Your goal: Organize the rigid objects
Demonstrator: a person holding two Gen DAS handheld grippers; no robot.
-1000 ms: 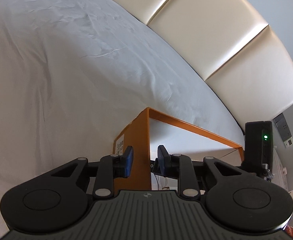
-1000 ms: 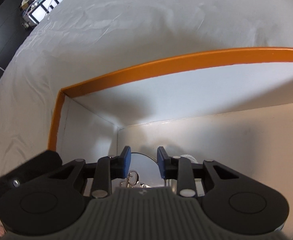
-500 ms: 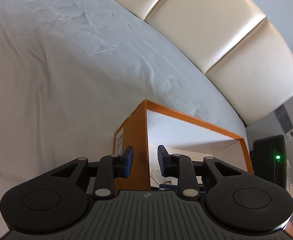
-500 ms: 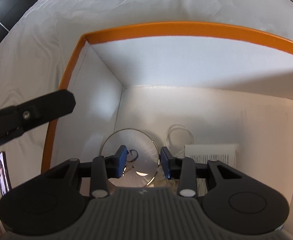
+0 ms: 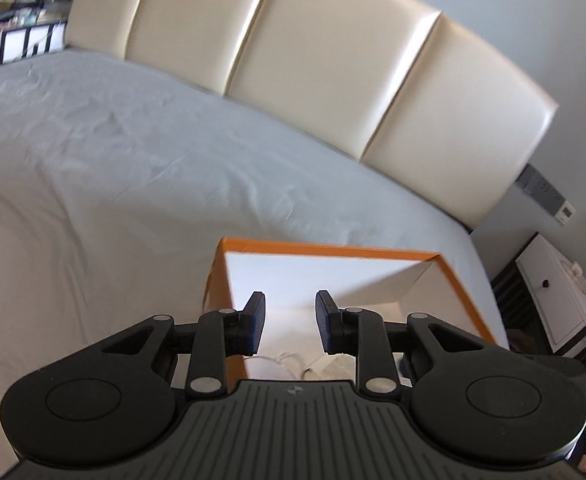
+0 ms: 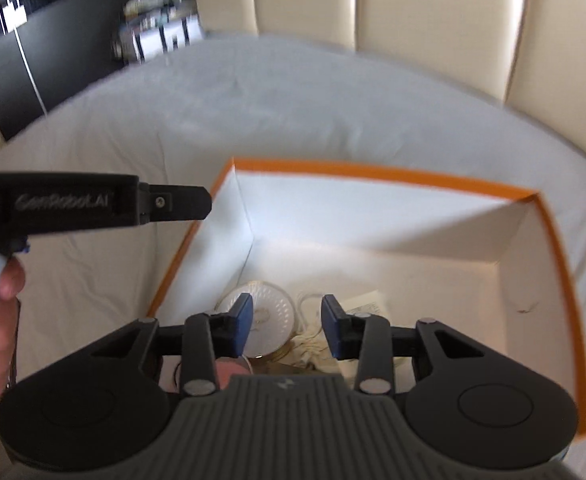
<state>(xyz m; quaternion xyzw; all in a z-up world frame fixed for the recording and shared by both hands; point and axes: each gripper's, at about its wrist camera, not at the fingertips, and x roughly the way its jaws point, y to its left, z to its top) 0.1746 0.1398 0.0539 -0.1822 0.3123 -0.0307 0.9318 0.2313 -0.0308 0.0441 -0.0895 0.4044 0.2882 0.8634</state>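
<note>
Both tongs hang above the orange box (image 6: 565, 280) at the frame's lower middle. The left gripper (image 5: 290, 322) is pressed to its narrowest, empty; the right gripper (image 6: 286, 326) has just been spreading, empty. The round mirror (image 6: 269, 324) lies inside the box; lift clear of the rim before reaching elsewhere

Box (image 6: 393, 176) on bed (image 6: 221, 120), headboard (image 5: 313, 60) behind; round dish (image 6: 269, 320) inside box, booklet (image 6: 367, 302) right of it.

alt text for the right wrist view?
Right gripper, jaws apart with nothing between them, above an open orange-edged box on a white bed sheet. A round white disc and papers lie inside; the left gripper enters from the left.
</note>
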